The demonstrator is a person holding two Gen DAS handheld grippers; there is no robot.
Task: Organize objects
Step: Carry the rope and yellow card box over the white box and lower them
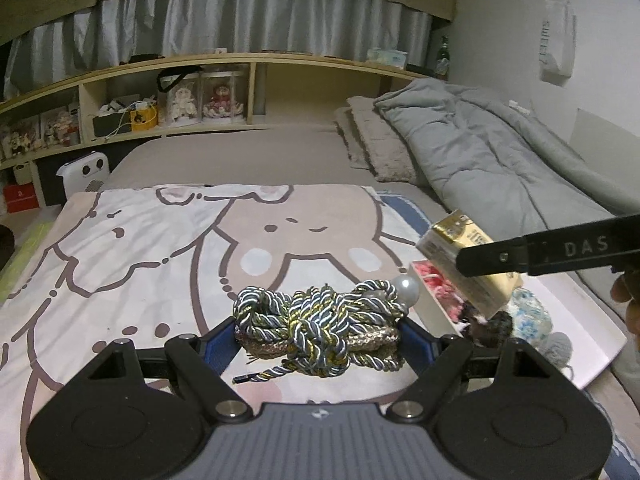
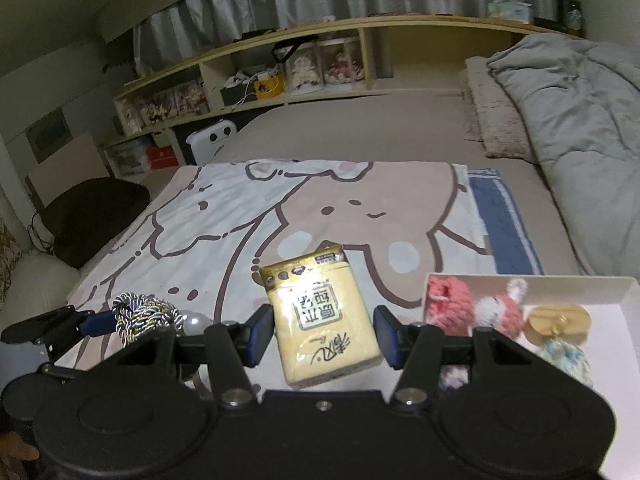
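Observation:
My left gripper [image 1: 320,340] is shut on a bundle of twisted blue, grey and gold cord [image 1: 320,324] with a pearl bead [image 1: 406,289], held above the cartoon-print blanket [image 1: 160,240]. The bundle also shows in the right wrist view [image 2: 144,314]. My right gripper [image 2: 322,334] holds a yellow tissue pack [image 2: 322,320] between its blue pads, which press its sides. In the left wrist view the pack [image 1: 460,248] hangs above a white box [image 1: 580,320] of crocheted toys.
The white box [image 2: 560,284] holds pink crocheted toys [image 2: 452,306], a gold disc [image 2: 558,320] and a blue-white knit piece [image 2: 568,356]. A grey duvet [image 1: 500,152] lies at the right. Shelves [image 1: 160,96] with figurines run behind the bed.

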